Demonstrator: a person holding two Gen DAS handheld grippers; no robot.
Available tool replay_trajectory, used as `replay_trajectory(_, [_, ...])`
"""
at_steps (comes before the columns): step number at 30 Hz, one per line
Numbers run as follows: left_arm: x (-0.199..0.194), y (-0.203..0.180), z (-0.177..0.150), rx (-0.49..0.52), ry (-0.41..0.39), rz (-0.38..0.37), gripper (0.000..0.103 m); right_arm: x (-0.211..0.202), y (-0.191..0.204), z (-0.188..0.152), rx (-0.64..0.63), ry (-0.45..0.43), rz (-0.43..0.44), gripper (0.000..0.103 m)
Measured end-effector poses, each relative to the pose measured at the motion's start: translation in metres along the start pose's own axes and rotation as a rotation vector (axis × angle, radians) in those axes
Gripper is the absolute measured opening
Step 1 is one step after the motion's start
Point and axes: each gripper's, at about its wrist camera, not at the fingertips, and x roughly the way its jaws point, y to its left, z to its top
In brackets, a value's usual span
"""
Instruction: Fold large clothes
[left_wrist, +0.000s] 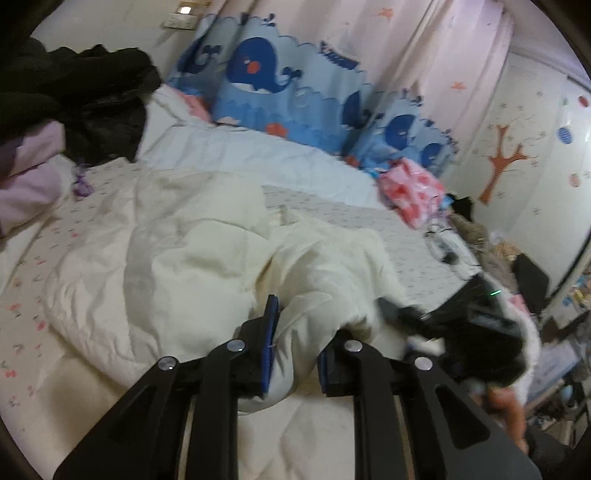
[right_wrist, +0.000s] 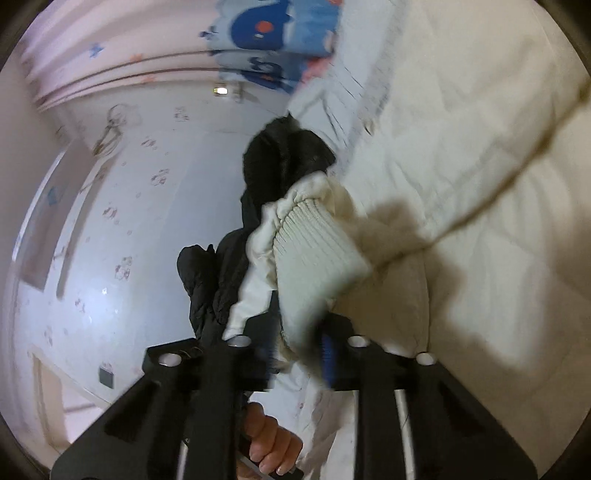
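Observation:
A cream padded jacket (left_wrist: 192, 251) lies spread on the bed. My left gripper (left_wrist: 295, 350) is shut on a fold of its fabric near the bed's front edge. My right gripper (left_wrist: 399, 314) shows at the right of the left wrist view, touching the jacket. In the right wrist view my right gripper (right_wrist: 299, 350) is shut on the jacket's ribbed cuff (right_wrist: 317, 251), with the sleeve lifted and the jacket body (right_wrist: 480, 166) at the right. The view is blurred.
A black garment (left_wrist: 96, 96) and lilac clothes (left_wrist: 29, 173) are piled at the bed's left. Whale-print cushions (left_wrist: 280, 85) line the far side. A pink cloth (left_wrist: 413, 188) and clutter (left_wrist: 480, 243) sit at the right edge. A black jacket (right_wrist: 280, 166) hangs behind the cuff.

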Motion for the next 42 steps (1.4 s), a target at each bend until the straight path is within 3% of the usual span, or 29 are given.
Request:
replay_trajectory(2, [-0.001,0.001,-0.005,0.01,0.016,0.048,0.032,-0.002,0.011,0.0,-0.061,-0.012,-0.032,0.015])
replay_trajectory(4, [-0.008,0.002,-0.009,0.017,0.021,0.095,0.049,-0.002,0.023,0.0,-0.113,-0.024,-0.066,0.014])
replay_trajectory(5, [-0.015,0.004,-0.011,0.01,0.003,0.112,0.054,-0.003,0.03,0.0,-0.15,-0.034,-0.091,0.014])
replay_trajectory(7, [-0.033,0.01,-0.013,-0.016,-0.05,0.134,0.074,-0.006,0.039,-0.001,-0.199,-0.048,-0.128,0.013])
replay_trajectory(8, [-0.041,0.013,-0.012,-0.024,-0.07,0.14,0.076,-0.008,0.044,-0.002,-0.225,-0.056,-0.149,0.013])
replay_trajectory(11, [-0.059,0.025,-0.004,-0.023,-0.136,0.207,0.081,-0.009,0.059,-0.003,-0.31,-0.067,-0.215,0.012])
replay_trajectory(17, [-0.07,0.07,0.007,-0.107,-0.154,0.467,0.081,0.005,0.117,0.014,-0.505,-0.086,-0.31,0.012])
replay_trajectory(22, [-0.092,0.111,0.013,-0.325,-0.221,0.467,0.083,0.012,0.208,0.05,-0.702,-0.161,-0.335,0.012])
replay_trajectory(26, [-0.092,0.119,0.013,-0.367,-0.225,0.449,0.083,-0.004,0.248,0.08,-0.807,-0.259,-0.408,0.012])
replay_trajectory(28, [-0.088,0.116,0.013,-0.349,-0.209,0.455,0.083,-0.01,0.233,0.098,-0.803,-0.267,-0.482,0.012])
replay_trajectory(30, [-0.081,0.11,0.014,-0.325,-0.186,0.468,0.083,-0.016,0.19,0.113,-0.758,-0.233,-0.589,0.012])
replay_trajectory(32, [-0.072,0.109,0.015,-0.309,-0.147,0.488,0.083,-0.017,0.126,0.125,-0.672,-0.158,-0.708,0.012])
replay_trajectory(35, [-0.062,0.11,0.011,-0.304,-0.093,0.514,0.083,-0.034,0.029,0.134,-0.478,-0.073,-0.813,0.012])
replay_trajectory(38, [-0.051,0.114,0.007,-0.289,-0.03,0.559,0.083,-0.06,-0.012,0.136,-0.347,-0.072,-0.756,0.016])
replay_trajectory(40, [-0.047,0.117,0.004,-0.289,-0.009,0.575,0.083,-0.071,-0.013,0.136,-0.33,-0.087,-0.742,0.018])
replay_trajectory(42, [-0.045,0.12,0.004,-0.299,0.0,0.575,0.083,-0.081,-0.003,0.136,-0.334,-0.109,-0.755,0.026])
